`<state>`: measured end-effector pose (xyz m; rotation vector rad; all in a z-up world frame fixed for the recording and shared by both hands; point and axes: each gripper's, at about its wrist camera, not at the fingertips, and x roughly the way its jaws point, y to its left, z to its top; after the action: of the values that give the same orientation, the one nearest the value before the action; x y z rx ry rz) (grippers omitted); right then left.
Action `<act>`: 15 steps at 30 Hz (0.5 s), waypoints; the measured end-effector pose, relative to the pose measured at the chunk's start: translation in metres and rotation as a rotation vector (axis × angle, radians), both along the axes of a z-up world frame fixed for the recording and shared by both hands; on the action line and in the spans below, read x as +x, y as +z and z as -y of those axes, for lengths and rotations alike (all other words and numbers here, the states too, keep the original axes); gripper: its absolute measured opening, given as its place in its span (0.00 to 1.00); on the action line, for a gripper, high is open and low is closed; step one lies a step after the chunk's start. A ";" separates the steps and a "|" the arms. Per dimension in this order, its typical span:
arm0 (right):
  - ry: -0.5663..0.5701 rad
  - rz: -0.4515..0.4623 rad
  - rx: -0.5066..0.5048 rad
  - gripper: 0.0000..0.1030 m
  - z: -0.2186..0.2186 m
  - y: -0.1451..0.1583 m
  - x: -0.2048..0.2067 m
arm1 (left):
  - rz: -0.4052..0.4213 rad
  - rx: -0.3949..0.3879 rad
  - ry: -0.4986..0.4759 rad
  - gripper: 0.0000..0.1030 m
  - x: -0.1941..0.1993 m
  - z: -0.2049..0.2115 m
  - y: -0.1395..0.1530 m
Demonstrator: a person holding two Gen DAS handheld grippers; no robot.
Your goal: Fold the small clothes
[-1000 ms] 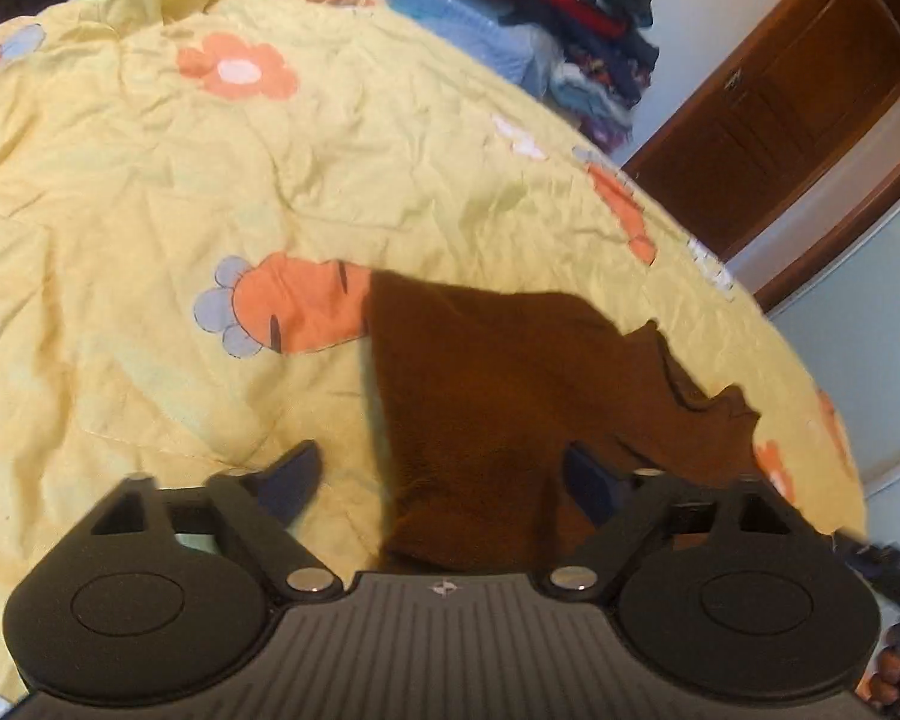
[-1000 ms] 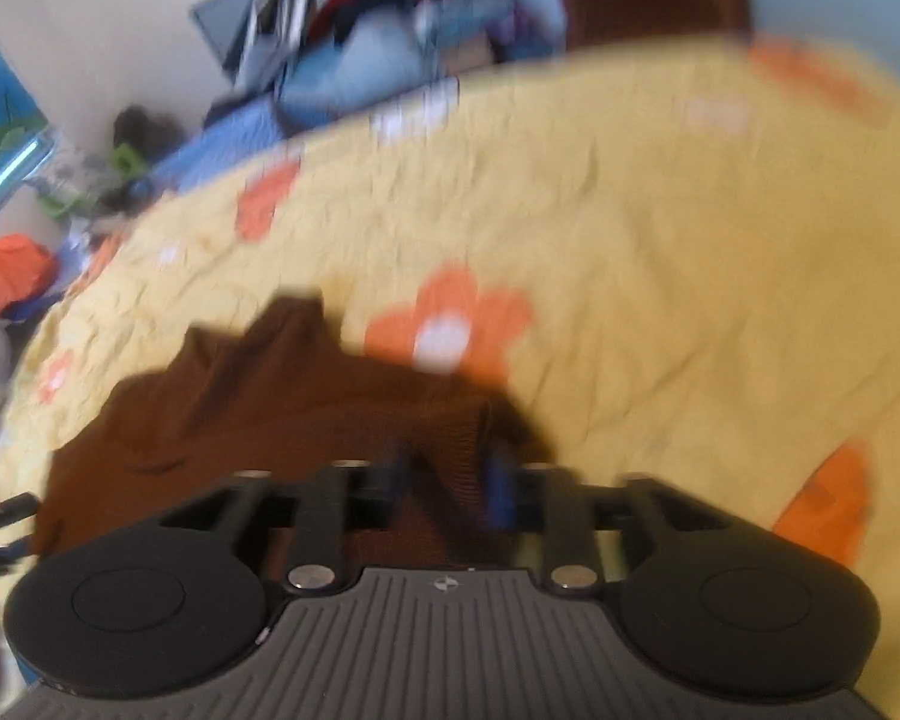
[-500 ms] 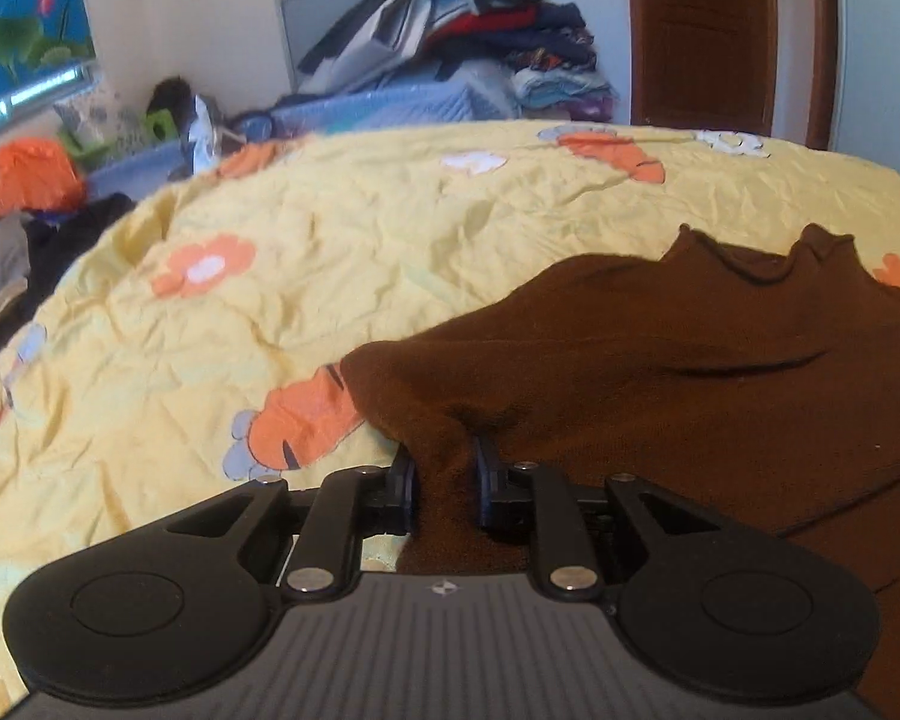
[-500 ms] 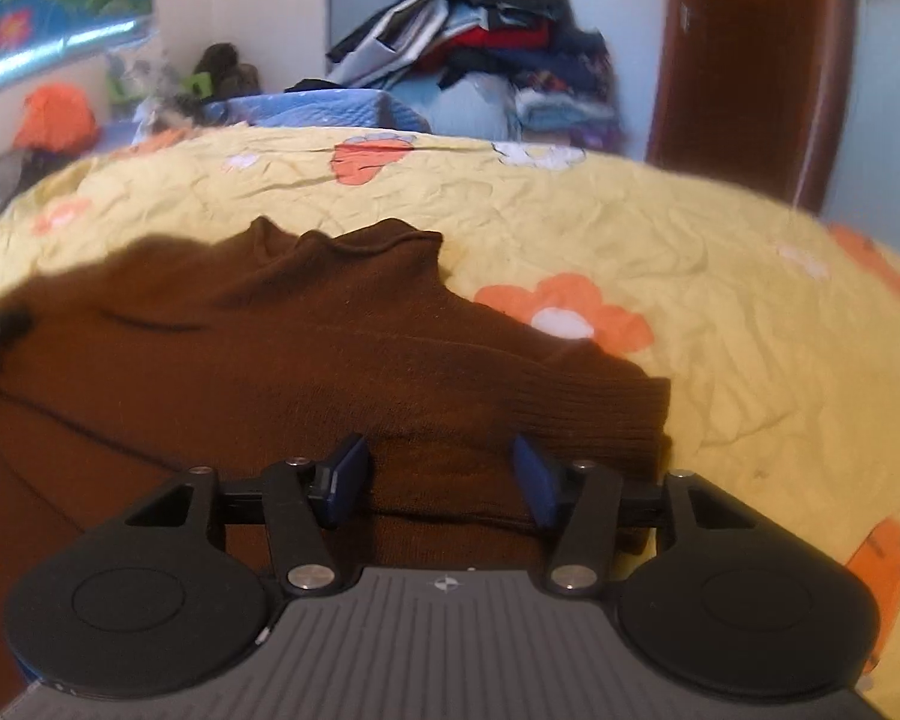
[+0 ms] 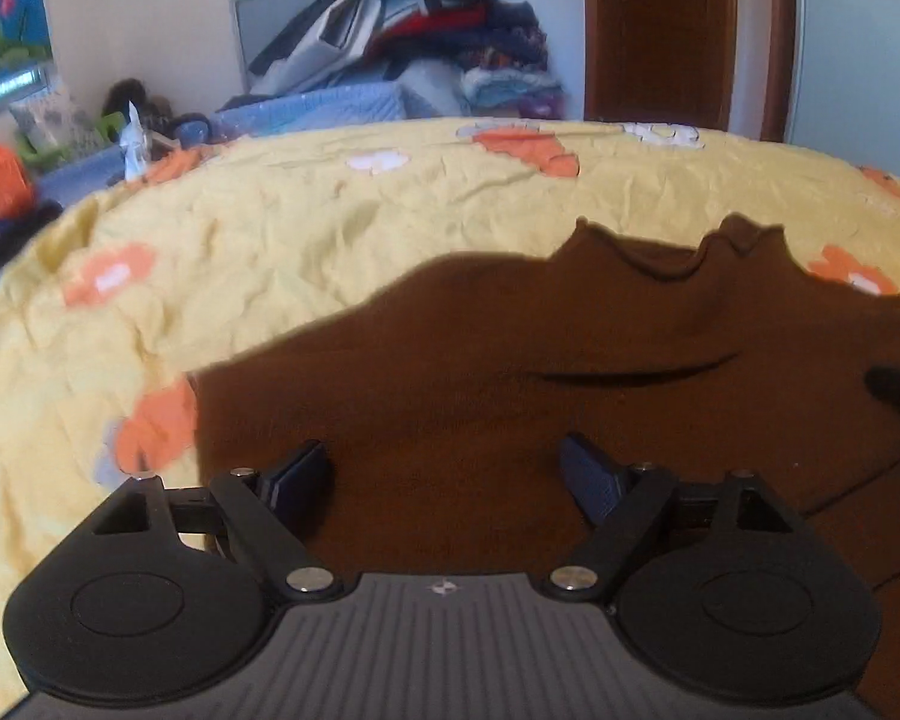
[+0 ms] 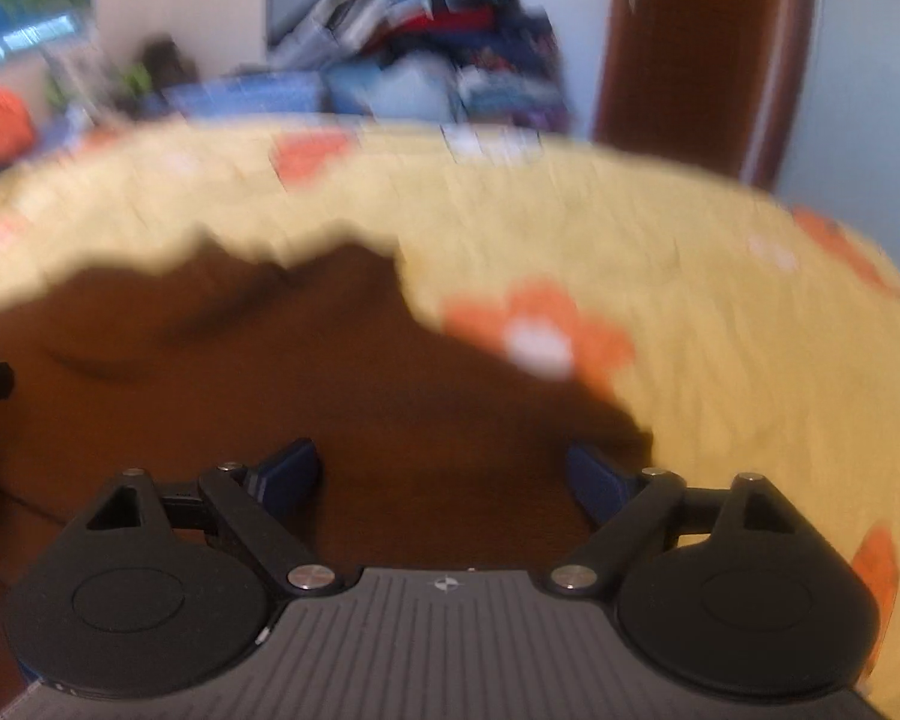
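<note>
Both grippers, left gripper [image 5: 444, 471] and right gripper [image 6: 444, 468], are opening, pads clear of the brown sweater [image 5: 510, 372] beneath; lift straight off so the fold stays flat

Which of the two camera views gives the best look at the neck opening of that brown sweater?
The left wrist view: it is sharp, and the brown sweater's wavy collar stands out clearly against the yellow sheet. The right wrist view shows the same collar too, but smeared by motion blur.
</note>
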<state>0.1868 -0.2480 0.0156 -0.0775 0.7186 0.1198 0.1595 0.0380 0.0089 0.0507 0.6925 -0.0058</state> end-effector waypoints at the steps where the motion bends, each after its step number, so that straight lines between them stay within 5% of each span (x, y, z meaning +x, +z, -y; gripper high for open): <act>1: 0.010 0.018 0.015 0.92 0.005 -0.005 -0.006 | 0.016 0.005 -0.027 0.84 -0.003 -0.005 -0.003; 5: 0.036 0.017 0.017 1.00 0.011 -0.012 -0.003 | 0.018 0.000 -0.023 0.84 -0.002 -0.010 -0.005; 9: 0.026 -0.002 0.001 0.95 0.006 -0.003 0.002 | 0.035 0.109 0.000 0.83 -0.020 0.005 0.009; 15: 0.091 0.043 0.135 0.96 -0.008 0.025 -0.041 | 0.048 0.115 -0.092 0.84 -0.053 0.016 0.002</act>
<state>0.1455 -0.2404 0.0409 0.0160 0.6622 0.2529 0.1066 0.0223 0.0108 0.1922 0.6417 -0.0533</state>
